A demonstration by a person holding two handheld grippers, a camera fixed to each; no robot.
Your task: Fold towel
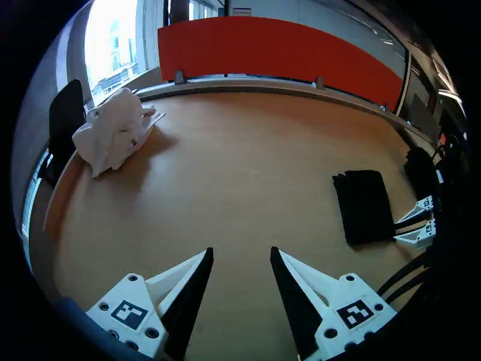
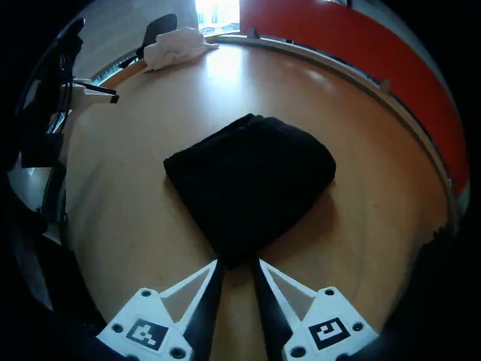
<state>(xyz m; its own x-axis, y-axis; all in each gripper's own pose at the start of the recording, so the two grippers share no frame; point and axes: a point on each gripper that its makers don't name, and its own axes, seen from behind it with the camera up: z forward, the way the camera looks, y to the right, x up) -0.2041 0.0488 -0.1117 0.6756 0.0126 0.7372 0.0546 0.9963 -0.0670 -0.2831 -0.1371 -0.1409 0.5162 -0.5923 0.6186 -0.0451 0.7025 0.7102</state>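
Left gripper (image 1: 240, 253): fingers wide apart, low over the bare wooden table (image 1: 240, 168). Right gripper (image 2: 237, 265): fingers narrowly apart, with the near corner of the folded black towel (image 2: 252, 180) between the tips; actual clamping cannot be told. Towel flat on the table's right side. White cloth heap (image 1: 117, 129) at far left edge.

The folded towel (image 2: 252, 180) lies on the table (image 2: 373, 198), a crumpled towel pile (image 1: 117, 129) at its far corner, well apart.

The black towel (image 2: 249, 180) lies folded into a flat rectangle on the wooden table (image 2: 373, 198).
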